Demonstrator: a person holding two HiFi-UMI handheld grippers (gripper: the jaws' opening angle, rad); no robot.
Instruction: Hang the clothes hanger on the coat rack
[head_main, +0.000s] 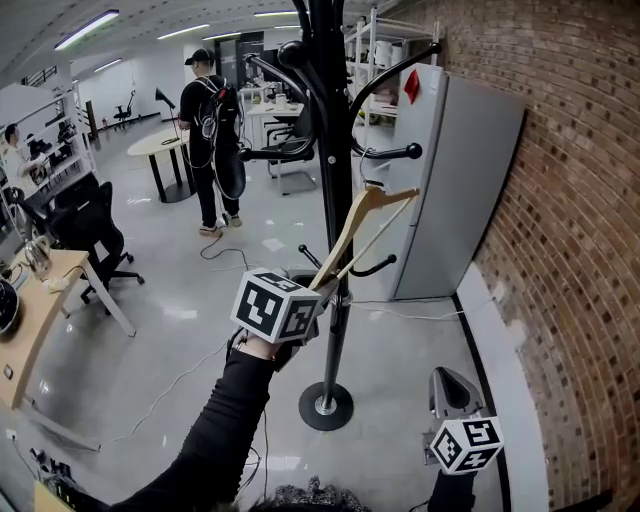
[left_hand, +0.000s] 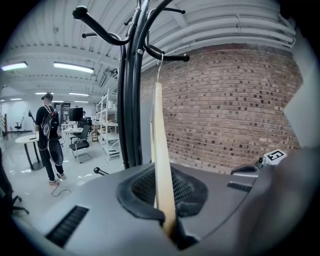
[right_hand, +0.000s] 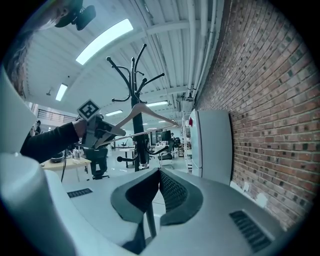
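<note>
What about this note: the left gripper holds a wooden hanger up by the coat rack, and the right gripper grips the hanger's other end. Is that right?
Not quite. The head view shows the right gripper low, apart from the hanger; its own view shows nothing between its jaws. The left gripper does hold the hanger up by the coat rack.
</note>
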